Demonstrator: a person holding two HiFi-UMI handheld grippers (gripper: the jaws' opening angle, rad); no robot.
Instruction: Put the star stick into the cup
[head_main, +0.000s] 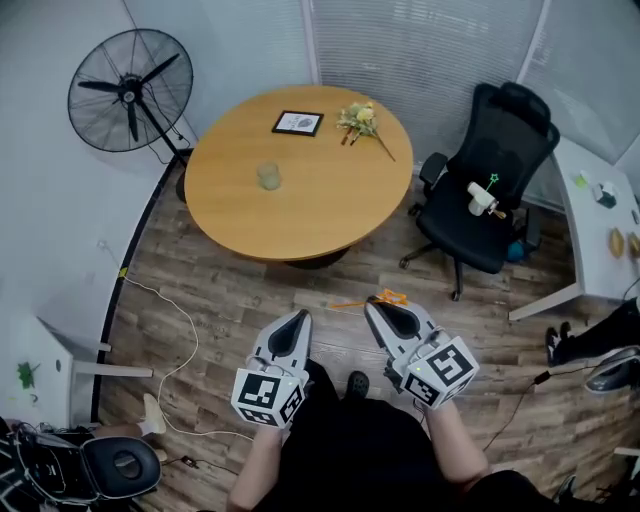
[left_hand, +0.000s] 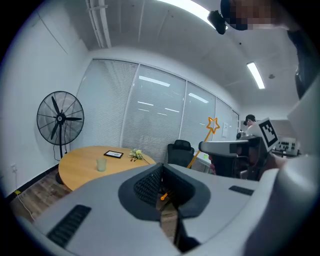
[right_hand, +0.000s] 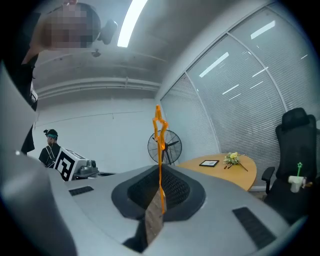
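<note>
We had the thin orange plastic stick with a star-shaped head (right_hand: 159, 150) pinched in the right gripper (head_main: 379, 306), at the lower middle of the head view. In the right gripper view its jaws were closed tight on the lower shaft. The stick rose straight up the middle of the frame, with the star near the top.

The left gripper (head_main: 297, 319) sat just beside the right one, to its left. Its jaws were drawn together with nothing between them.

The small pale, translucent cup (head_main: 268, 176) stood upright on the round wooden table (head_main: 330, 205) in the upper middle of the head view, left of the table's centre. It was well apart from both grippers, with a stretch of plank floor between. We could not tell from here whether anything was in it.

We judged the pick-up done and the placing not yet begun. What was left was to carry the stick to the table, bring its lower end over the cup's mouth, lower it in and let go.
</note>
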